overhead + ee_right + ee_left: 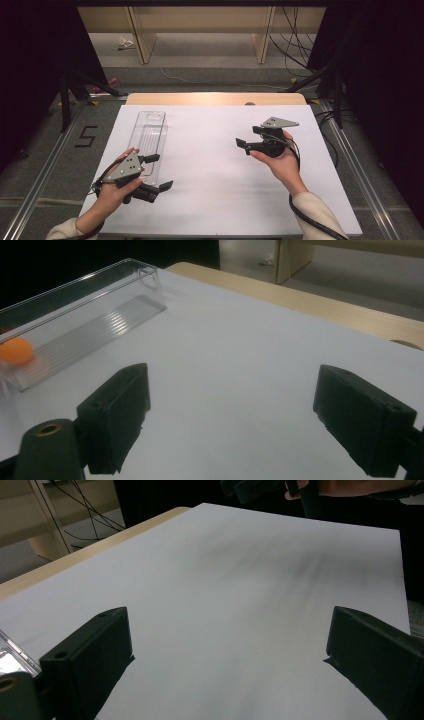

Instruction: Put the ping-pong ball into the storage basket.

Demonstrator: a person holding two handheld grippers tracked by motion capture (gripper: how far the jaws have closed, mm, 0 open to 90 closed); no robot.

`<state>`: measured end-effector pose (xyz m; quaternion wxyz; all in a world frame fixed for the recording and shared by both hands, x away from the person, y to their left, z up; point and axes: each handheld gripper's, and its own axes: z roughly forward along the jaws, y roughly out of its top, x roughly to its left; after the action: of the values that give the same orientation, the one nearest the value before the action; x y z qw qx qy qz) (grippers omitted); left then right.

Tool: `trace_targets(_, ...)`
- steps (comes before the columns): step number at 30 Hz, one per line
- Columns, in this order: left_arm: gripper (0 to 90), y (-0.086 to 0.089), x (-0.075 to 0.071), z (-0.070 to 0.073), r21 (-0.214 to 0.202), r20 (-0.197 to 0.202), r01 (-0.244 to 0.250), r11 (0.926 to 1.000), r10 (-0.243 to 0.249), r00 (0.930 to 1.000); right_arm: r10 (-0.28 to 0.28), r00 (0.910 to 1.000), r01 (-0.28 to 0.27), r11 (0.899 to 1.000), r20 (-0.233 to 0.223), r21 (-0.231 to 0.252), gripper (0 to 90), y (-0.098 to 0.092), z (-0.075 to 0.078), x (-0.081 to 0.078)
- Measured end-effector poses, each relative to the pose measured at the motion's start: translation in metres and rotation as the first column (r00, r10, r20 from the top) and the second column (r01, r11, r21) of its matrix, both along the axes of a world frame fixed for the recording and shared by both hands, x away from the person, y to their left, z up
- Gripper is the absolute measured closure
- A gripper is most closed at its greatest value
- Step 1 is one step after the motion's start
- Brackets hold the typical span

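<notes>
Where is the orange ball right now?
In the right gripper view, the orange ball sits inside the clear plastic tray, at its near end at the picture's left edge. The tray lies on the white sheet's left side.

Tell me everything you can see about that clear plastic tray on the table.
The clear plastic tray is long, narrow and see-through, with low walls, a ribbed floor and a flat tab with a slot at its far end. It lies flat on the white sheet, along its left side, lengthwise away from the person. An orange ball rests inside at its near end. The left gripper is beside that end; contact cannot be told.
</notes>
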<state>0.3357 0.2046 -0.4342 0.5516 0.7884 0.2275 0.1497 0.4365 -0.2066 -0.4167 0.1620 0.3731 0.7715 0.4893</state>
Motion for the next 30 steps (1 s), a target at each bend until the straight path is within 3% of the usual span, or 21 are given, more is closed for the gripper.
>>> trace_targets(30,3.9,0.001,0.0,0.001,-0.007,0.002,-0.004,1.0,0.004,1.0,-0.071,0.9974,0.071,0.997,0.002,0.013,16.1,-0.045,-0.001,-0.033)
